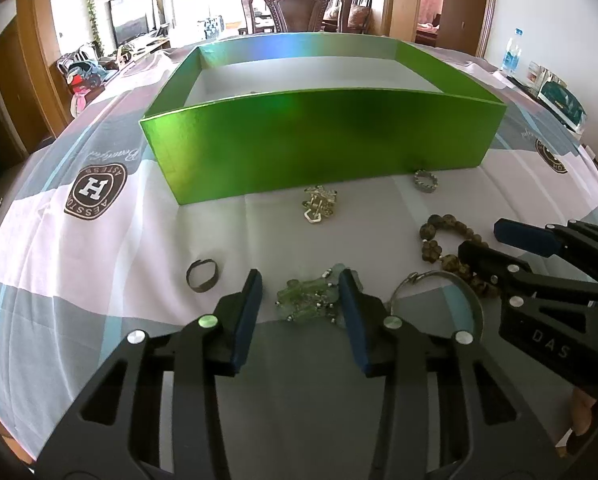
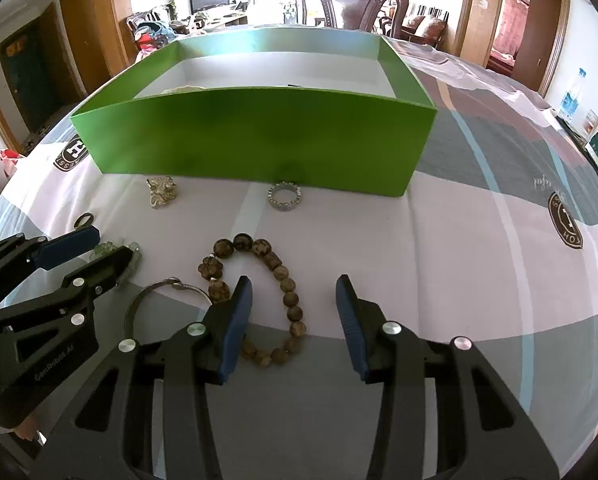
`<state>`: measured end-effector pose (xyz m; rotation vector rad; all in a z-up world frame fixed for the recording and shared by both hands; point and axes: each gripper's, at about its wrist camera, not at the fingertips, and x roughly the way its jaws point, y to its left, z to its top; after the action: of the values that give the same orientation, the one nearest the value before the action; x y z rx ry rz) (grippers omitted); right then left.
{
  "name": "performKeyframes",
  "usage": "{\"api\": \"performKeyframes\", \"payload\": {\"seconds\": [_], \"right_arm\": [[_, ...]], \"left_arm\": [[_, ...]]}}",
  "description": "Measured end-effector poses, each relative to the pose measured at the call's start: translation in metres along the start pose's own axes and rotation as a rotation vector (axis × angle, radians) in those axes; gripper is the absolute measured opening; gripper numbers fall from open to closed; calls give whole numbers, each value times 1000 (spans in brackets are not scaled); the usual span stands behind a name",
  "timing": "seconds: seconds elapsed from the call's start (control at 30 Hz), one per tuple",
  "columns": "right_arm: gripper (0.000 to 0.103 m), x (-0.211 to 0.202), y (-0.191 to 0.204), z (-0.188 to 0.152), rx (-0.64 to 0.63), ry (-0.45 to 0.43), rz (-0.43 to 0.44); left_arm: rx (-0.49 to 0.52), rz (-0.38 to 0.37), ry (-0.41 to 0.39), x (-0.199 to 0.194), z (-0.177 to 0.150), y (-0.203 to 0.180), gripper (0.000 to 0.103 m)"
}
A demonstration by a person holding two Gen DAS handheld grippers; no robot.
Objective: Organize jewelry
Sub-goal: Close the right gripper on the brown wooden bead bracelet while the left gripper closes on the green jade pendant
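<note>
My left gripper (image 1: pixel 301 296) gapes wide around the green glass-bead bracelet (image 1: pixel 307 300), gripping nothing; my right gripper (image 2: pixel 295 300), equally open and empty, hovers over the brown wooden-bead bracelet (image 2: pixel 259 296).
Most jewelry lies before the shiny green cardboard box (image 1: pixel 319 144): silver crown ring (image 2: pixel 285 196), gold brooch (image 1: pixel 319 204), dark band ring (image 1: pixel 203 276), steel wire bangle (image 1: pixel 435 300); little seems boxed yet.

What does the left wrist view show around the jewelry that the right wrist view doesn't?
Left wrist only: the green stone bracelet lies whole between the open left tool. Right wrist only: the brown bead bracelet's full loop, ahead of the open right tool. Both show the green box, silver crown ring, gold brooch and wire bangle.
</note>
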<state>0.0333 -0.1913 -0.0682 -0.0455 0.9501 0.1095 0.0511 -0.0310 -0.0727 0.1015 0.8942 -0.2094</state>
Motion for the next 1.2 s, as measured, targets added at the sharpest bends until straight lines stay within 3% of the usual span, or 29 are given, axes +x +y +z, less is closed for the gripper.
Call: {"api": "performKeyframes", "payload": {"seconds": [1.03, 1.1, 1.2], "right_arm": [[45, -3, 1, -4, -1, -7, -1], [43, -4, 2, -5, -6, -10, 0], [24, -5, 5, -6, -25, -14, 24]], "left_arm": [[0, 2, 5, 1, 0, 1, 40], [2, -1, 5, 1, 0, 0, 38], [15, -12, 4, 0, -1, -3, 30]]}}
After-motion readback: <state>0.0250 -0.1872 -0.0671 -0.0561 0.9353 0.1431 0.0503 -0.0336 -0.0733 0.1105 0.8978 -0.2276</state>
